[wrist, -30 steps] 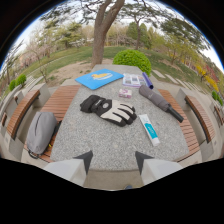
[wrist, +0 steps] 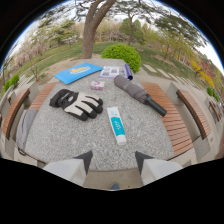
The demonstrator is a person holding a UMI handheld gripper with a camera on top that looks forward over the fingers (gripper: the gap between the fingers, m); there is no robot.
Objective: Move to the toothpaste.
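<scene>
Hovering over the near edge of the stone table [wrist: 75, 145], the gripper [wrist: 113, 169] has its fingers spread wide with nothing held between them. Toothpaste [wrist: 117, 125] lies flat just ahead of the fingers, slightly right of their midline. Left of it rests a pair of black-and-white gloves [wrist: 77, 103]. Beyond, right: folded grey umbrella [wrist: 137, 93]. Farther back: small pink packet [wrist: 97, 85], blue book [wrist: 78, 72], pamphlet [wrist: 111, 72]. Wooden benches [wrist: 172, 117] flank the table; a grey bag [wrist: 23, 129] sits on the left one.

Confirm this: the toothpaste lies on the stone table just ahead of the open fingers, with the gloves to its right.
Not quite. The gripper view shows the gloves to the left of the toothpaste, not right. The rest holds: it lies on the stone table just ahead of the open gripper.
</scene>
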